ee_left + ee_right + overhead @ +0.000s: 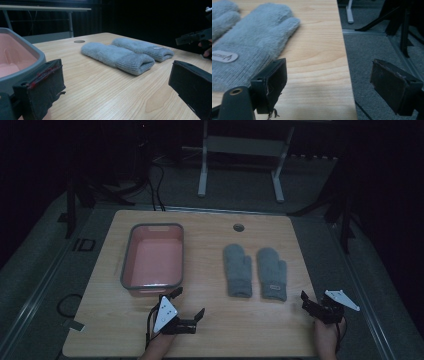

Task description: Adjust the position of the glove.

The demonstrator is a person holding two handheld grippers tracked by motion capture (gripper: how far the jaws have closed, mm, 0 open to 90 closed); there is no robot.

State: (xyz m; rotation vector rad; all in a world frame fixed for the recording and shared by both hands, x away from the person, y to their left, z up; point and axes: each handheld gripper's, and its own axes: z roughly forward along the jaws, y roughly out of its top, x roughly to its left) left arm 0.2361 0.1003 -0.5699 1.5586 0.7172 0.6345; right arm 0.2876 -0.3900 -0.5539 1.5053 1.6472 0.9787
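Counter (210, 330): light wood-grain top, rounded corners, small round cable hole (238, 227) at 12 o'clock near the far edge. Pink tub (152, 260) with grey rim sits flat at 9 o'clock, long side running toward the far edge. Two grey mittens lie flat side by side at 3 o'clock, cuffs toward the near edge, fingertips toward the far edge: left mitten (237, 270) plain, right mitten (272, 273) with a small label on its cuff. The mittens lie just beside each other and well apart from the tub.
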